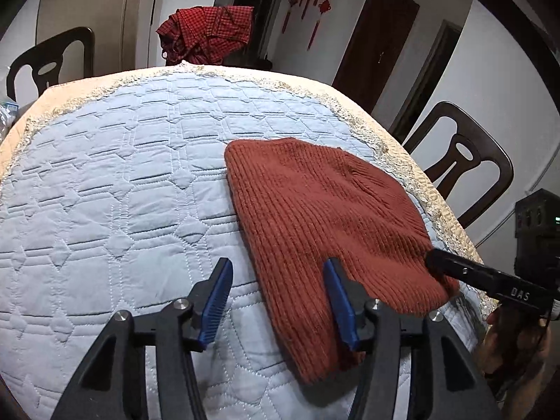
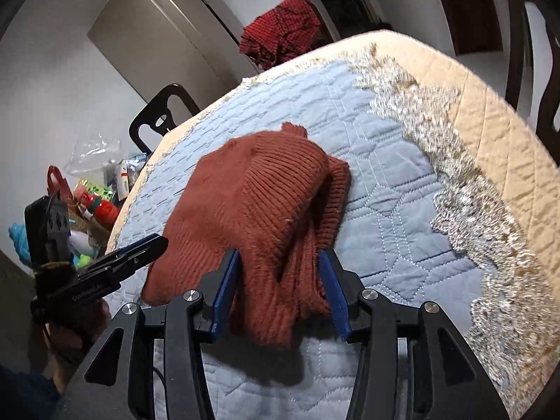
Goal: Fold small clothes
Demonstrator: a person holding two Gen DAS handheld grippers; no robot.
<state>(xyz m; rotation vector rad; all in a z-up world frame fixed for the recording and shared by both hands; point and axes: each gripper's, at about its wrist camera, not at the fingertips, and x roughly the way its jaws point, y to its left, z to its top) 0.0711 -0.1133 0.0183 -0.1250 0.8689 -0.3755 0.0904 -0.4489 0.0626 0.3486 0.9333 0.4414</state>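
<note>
Now rust knit garment point(image 1: 325, 210) on quilt point(image 1: 122, 175)

A: How does the left gripper point(image 1: 278, 276) stand?
B: Tilted down, blue pads point(image 1: 217, 301) well apart, nothing pinched between them.
A: And the right gripper point(image 2: 280, 269)?
B: Also angled down, jaws parted; its pads point(image 2: 332, 287) stand apart either side.
A: Any hands showing?
B: One hand point(image 2: 75, 325) grips the left gripper's handle, low in the right view.
</note>
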